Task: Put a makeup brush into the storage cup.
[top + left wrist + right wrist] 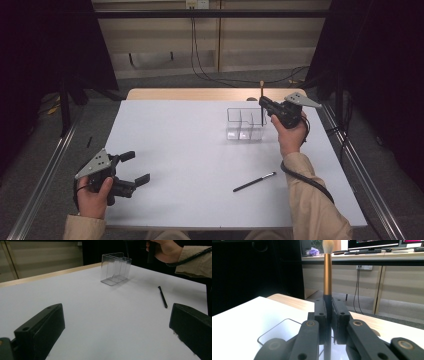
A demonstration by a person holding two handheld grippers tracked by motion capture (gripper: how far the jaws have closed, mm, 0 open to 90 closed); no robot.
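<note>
My right gripper (pixel 264 103) is shut on a makeup brush (pixel 261 92) with a gold ferrule and pale bristles, held upright with the bristles up. In the right gripper view the brush (pixel 327 272) stands clamped between the two jaws of the right gripper (pixel 328 307). It hangs over the right end of a clear divided organizer (pixel 244 125), and its dark lower handle seems to reach down into that end. A thin black brush or pen (pixel 254 182) lies flat on the white table. My left gripper (pixel 137 167) rests open at the front left, with nothing between its jaws.
The white table top (pixel 180 150) has a wooden strip along its far edge. From the left gripper view, the organizer (pixel 115 268) stands far ahead and the black pen (pixel 162 296) lies to the right. Metal rails run along both sides of the table.
</note>
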